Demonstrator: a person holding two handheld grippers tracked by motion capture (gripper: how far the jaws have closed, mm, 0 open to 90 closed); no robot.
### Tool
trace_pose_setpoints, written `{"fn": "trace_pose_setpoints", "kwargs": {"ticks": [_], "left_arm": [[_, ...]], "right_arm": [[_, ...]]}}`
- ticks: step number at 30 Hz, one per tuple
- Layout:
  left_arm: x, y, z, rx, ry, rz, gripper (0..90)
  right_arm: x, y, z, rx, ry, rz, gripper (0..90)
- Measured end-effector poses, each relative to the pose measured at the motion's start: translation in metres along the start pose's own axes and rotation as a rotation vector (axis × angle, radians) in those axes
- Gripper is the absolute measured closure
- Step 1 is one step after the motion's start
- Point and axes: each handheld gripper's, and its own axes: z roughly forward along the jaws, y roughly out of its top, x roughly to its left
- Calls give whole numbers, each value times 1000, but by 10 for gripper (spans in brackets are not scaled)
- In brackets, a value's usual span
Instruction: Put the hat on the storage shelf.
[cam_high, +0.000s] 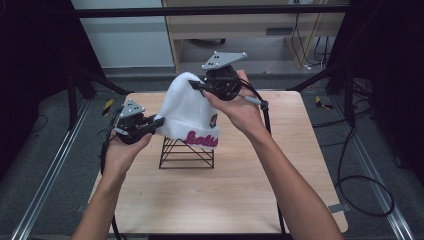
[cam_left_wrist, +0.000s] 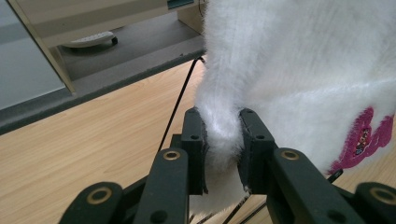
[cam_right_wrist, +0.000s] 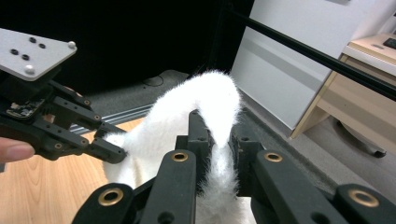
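Note:
A fluffy white beanie (cam_high: 187, 112) with pink lettering on its cuff hangs over a black wire stand (cam_high: 186, 153) on the wooden table (cam_high: 220, 195). My left gripper (cam_high: 159, 122) is shut on the cuff's left edge; the left gripper view has white fleece (cam_left_wrist: 223, 135) pinched between the jaws. My right gripper (cam_high: 196, 84) is shut on the beanie's crown, with a fold of fleece (cam_right_wrist: 219, 140) squeezed between its jaws. The right gripper view also has the left gripper (cam_right_wrist: 114, 151) biting the hat farther off.
The wire stand (cam_left_wrist: 180, 100) rises thin and black beside the hat. Behind the table stand a light wooden cabinet (cam_high: 235, 25) and a white panel. Dark frame legs and cables (cam_high: 360, 175) lie on the grey floor at both sides.

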Motion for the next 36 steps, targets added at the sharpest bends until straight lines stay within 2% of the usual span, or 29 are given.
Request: {"fn": "trace_pose_setpoints", "kwargs": {"ticks": [10,22,36], "left_arm": [[1,-13,-1,-8,-4,-17,744],[-1,-20,-6,-9,-5,-3,744],[-1,-39,-4,-3,-7,-18,746]], "right_arm": [[12,-1,2,17,19,-31,820],[21,-1,0,29,35,-52,819],[30,-17,3,62,58,-60,818]]}}
